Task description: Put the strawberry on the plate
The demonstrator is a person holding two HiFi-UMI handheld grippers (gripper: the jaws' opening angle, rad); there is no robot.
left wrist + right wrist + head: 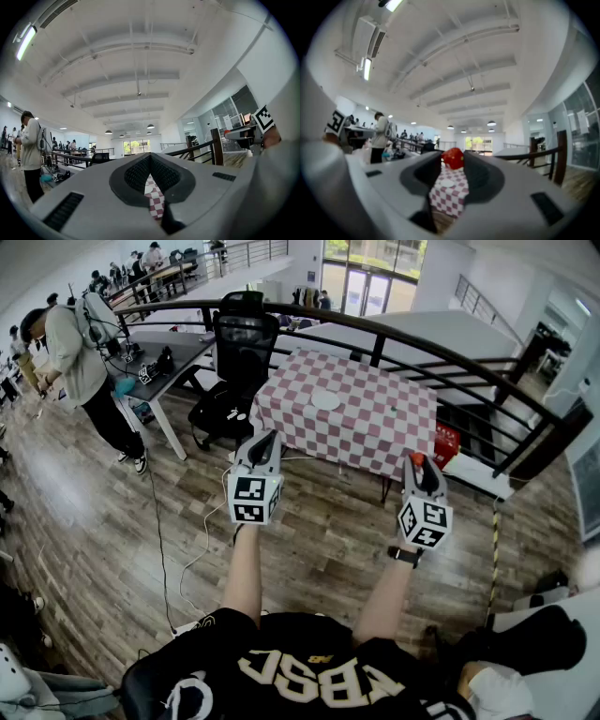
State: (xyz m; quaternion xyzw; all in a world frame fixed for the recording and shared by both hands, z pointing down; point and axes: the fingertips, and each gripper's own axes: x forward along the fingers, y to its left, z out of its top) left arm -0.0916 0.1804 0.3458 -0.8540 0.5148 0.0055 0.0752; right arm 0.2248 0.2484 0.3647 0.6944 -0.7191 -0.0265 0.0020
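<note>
The strawberry [453, 159], red and small, sits pinched between the tips of my right gripper [453, 153]; in the head view it shows as a red spot [415, 461] at the tip of the right gripper [419, 468]. The white plate [325, 400] lies in the middle of the red-and-white checked table [375, 432], ahead of and beyond both grippers. Looking along the right jaws, the plate [448, 183] is under the strawberry and farther off. My left gripper [266, 440] is held up level with the right one, shut [150, 157] and empty.
A black office chair [242, 343] stands behind the table's left corner. A curved black railing [450, 357] runs behind it. There is a red crate [446, 442] by the table's right side. A person [80, 357] stands at a desk [173, 357] on the left. A cable [202, 554] trails over the wooden floor.
</note>
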